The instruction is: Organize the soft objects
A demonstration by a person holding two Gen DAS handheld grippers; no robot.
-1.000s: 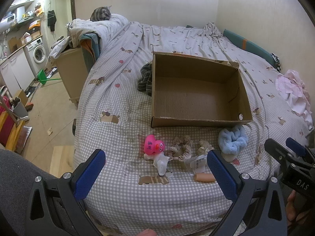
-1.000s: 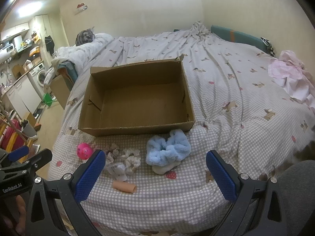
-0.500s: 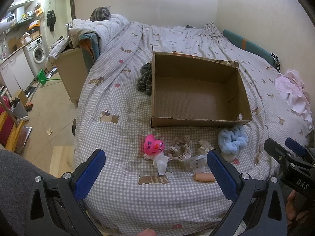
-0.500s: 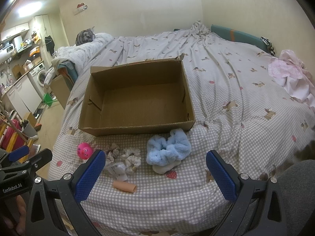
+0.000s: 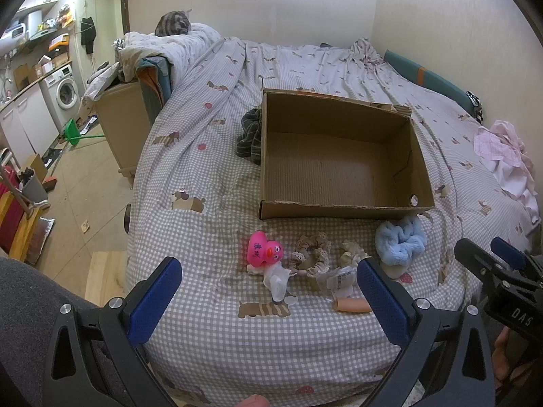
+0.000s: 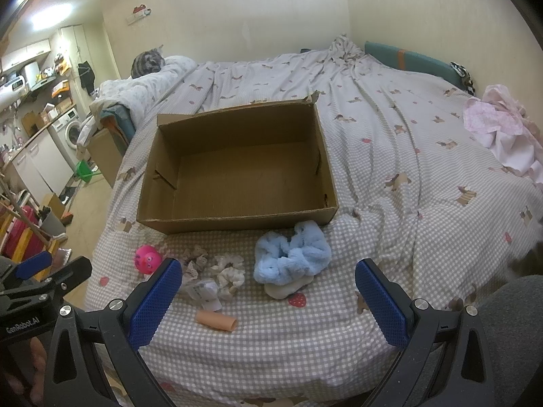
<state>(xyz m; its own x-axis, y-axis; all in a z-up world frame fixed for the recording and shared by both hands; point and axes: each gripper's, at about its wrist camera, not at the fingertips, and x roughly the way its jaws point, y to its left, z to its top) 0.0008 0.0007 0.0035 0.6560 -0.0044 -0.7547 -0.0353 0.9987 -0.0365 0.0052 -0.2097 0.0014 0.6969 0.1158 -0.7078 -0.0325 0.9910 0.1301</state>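
A row of small soft things is lying on the checked bedspread (image 6: 305, 346) in front of an open cardboard box (image 6: 237, 218). The fluffy light-blue scrunchie (image 6: 293, 259) is sitting closest to the box, almost touching its near right corner, and is partly covering a cream pad (image 6: 283, 290) beneath it. To its left, a cream scrunchie (image 6: 230, 273) and a beige patterned scrunchie (image 5: 310, 254) are lying side by side, with a crumpled white packet (image 6: 203, 291) bearing a printed label, too small to read, just in front of them. A short peach-coloured tube (image 6: 215, 320) is lying nearest the bed's edge. At the left end, a pink rubber duck (image 5: 263, 252) with an orange beak is resting on a scrap of white tissue (image 5: 276, 279); dark characters are showing on its side, but they are not legible.

The box is standing empty, and a dark striped garment (image 5: 249, 135) is bunched against its left wall.

The left gripper (image 5: 269, 300) is hovering above the bed's near edge with its blue-padded fingers spread wide and gripping nothing; from the right wrist view its body is reading "GenRobot.AI". The right gripper (image 6: 268, 300) is likewise hovering with fingers wide apart and empty; letters reading "DAS" are showing on its body in the left wrist view.

Further out, a pink garment (image 6: 502, 129) is lying at the right, and a washing machine (image 5: 66, 93) is standing in the room to the left.
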